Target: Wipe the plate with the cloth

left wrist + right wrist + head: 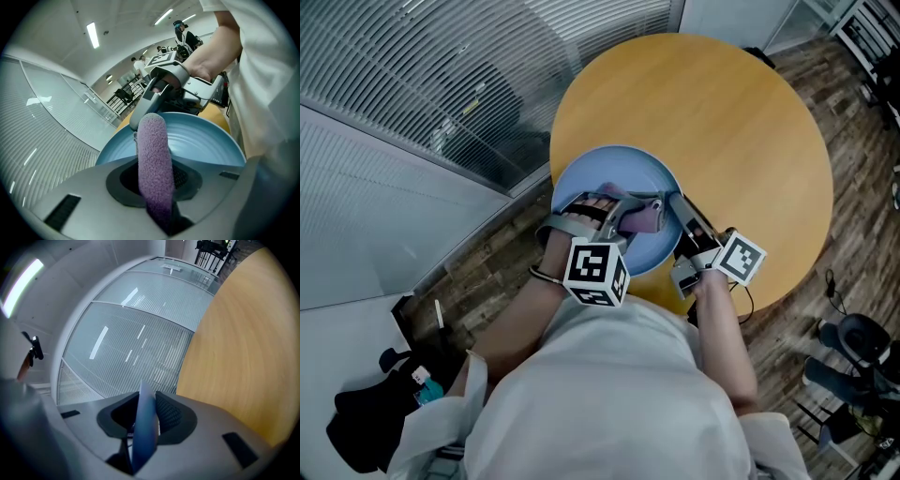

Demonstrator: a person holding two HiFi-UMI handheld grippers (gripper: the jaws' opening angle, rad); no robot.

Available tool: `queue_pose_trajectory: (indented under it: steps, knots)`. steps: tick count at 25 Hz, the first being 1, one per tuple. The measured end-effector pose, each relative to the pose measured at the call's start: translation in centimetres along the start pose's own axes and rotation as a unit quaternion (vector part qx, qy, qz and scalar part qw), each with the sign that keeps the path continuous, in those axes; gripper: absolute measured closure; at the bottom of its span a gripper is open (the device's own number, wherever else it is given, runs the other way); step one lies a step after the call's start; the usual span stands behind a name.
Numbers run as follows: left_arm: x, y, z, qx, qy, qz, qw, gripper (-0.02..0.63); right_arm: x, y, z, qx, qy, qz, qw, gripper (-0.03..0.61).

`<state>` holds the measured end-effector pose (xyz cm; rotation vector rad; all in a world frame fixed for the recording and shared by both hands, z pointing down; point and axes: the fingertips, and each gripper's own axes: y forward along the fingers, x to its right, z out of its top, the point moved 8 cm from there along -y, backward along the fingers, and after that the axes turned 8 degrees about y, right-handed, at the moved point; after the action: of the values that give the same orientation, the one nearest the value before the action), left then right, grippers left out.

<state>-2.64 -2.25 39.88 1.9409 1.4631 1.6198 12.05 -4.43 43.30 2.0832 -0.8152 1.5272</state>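
- Wooden and round, the table (741,122) takes up the middle of an office with a plank floor (487,272). Its left edge runs near a glass wall (441,84) lined with blinds, and broad wood spreads beyond the work.
- Seen from above, the blue plate (614,173) sits at the table's near-left edge, with its rim jutting past the wood over the floor.
- The left gripper (155,187) is clamped on a roll of purple cloth (152,140), which is held over the plate's inner face near the middle. No view settles whether the cloth touches the plate.
- The right gripper (682,211) has its jaws closed on the plate's right rim. Its own view shows the thin blue edge pinched between the pads, with the tabletop and the glass wall behind.
- Only the left gripper view shows the right gripper head-on at the plate's far rim, a hand behind it. It also shows ceiling lights (93,35) and people (180,33) far down the hall.
- Only the head view shows the black gear (853,347) on the floor just right of the table and a dark bag (366,417) at lower left.
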Motion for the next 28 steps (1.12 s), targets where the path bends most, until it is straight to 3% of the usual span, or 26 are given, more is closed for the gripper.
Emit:
queue_pose_trajectory:
  steps: [11, 18, 28]
  knots:
    - [2.7, -0.3, 0.8, 0.054, 0.002, -0.071, 0.9960, 0.531, -0.1, 0.1, 0.5, 0.011, -0.010, -0.010, 1.000, 0.468]
    - [4.3, -0.1, 0.6, 0.085, -0.001, -0.131, 0.9877, 0.531, 0.0, -0.1, 0.4, 0.012, -0.014, -0.012, 1.000, 0.466]
    - [2.4, -0.2, -0.8, 0.070, -0.049, -0.119, 0.9893, 0.531, -0.3, 0.2, 0.1, -0.010, -0.015, 0.001, 1.000, 0.462]
